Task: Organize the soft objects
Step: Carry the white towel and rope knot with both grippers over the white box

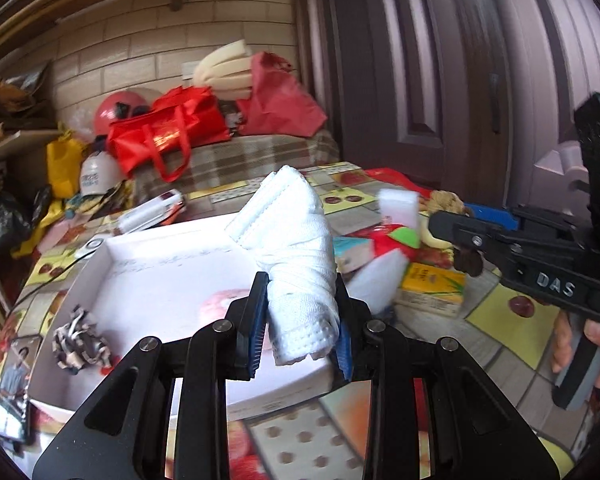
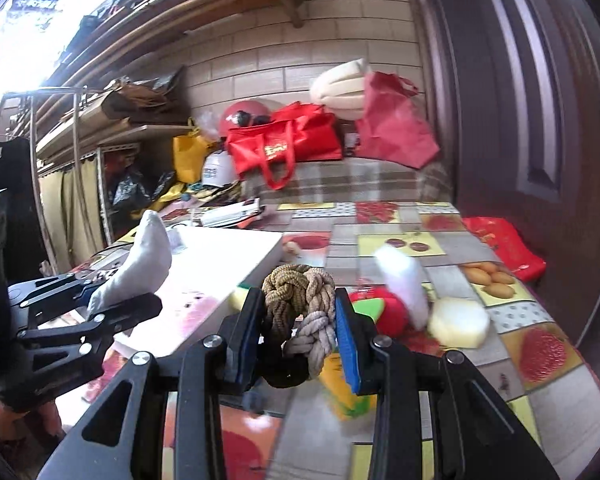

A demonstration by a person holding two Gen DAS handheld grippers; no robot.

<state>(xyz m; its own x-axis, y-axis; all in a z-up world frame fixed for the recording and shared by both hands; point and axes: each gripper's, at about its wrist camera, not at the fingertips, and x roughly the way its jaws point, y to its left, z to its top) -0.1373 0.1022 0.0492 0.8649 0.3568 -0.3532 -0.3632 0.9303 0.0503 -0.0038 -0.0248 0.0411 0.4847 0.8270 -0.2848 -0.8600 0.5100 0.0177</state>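
Left wrist view, L to R:
- Knotted fabric piece (image 1: pixel 80 340), black/white, lower left of frame. Lies inside white box (image 1: pixel 140 256). Only item seen in box; counts as done.
- White box: shallow, open top, left-centre, on patterned tablecloth (image 1: pixel 496 344).
- Left gripper (image 1: pixel 302 320), bottom centre. Jaws closed tight on rolled white cloth (image 1: pixel 296 248); roll sticks up and away, over box's right part. Judged: mid-carry, drop into box pending.
- Pile right of box, centre-right: white foam block (image 1: pixel 398 204), red/green soft toy (image 1: pixel 396 240), yellow carton (image 1: pixel 432 284). Not yet sorted.
- Right gripper (image 1: pixel 444 228), right edge, seen side-on; a brownish knotted thing shows at its tip.

Right wrist view, L to R:
- Left gripper w/ white cloth, left edge, beside box.
- White box, centre-left; inside hidden from this angle.
- Right gripper (image 2: pixel 296 312), bottom centre. Jaws closed on rope knot toy (image 2: pixel 296 296), tan/grey/dark braid, held above tabletop just right of box. Judged: 2nd item en route.
- Red/green toy, blurred white foam block, cream sponge (image 2: pixel 458 322), centre-right on cloth. Yellow carton partly hidden below gripper.
- Red plastic bag (image 2: pixel 504 248), far right; cannot tell if it belongs to task.

Tally (est.): 1 in box, 2 in hand, approx. 3 soft items left on table. Early-to-mid stage.
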